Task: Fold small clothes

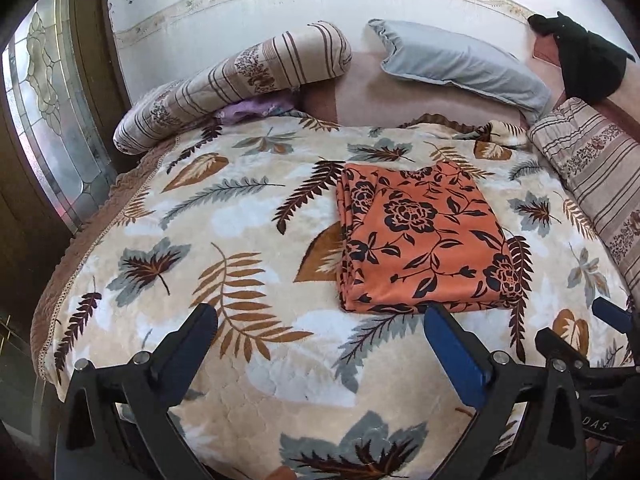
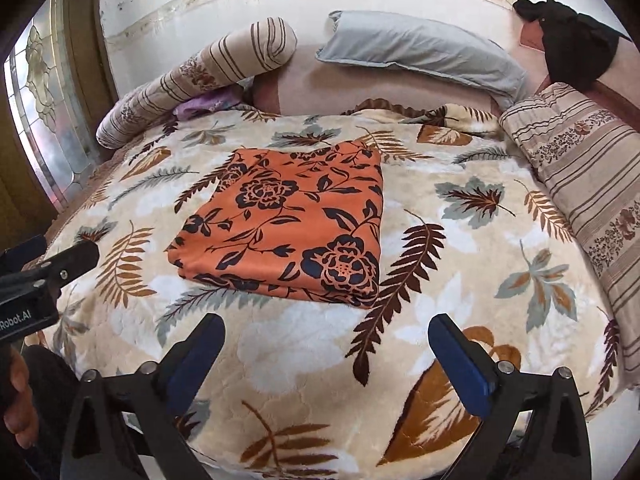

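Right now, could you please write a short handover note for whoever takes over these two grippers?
Left gripper: open, empty, just short of the cloth's near edge.
Right gripper: open, empty, over the blanket.
Orange cloth: folded into a neat rectangle, flat on the blanket, touching neither gripper.
Done: this fold looks finished.
Left: possibly the black garment at the far corner; otherwise nothing obvious.

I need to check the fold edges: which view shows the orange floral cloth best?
The right wrist view: the folded orange floral cloth lies whole and unobstructed on the leaf-print blanket, every edge visible. The left wrist view shows the cloth too, with its stacked layers along one side, but a tong finger overlaps its near edge.
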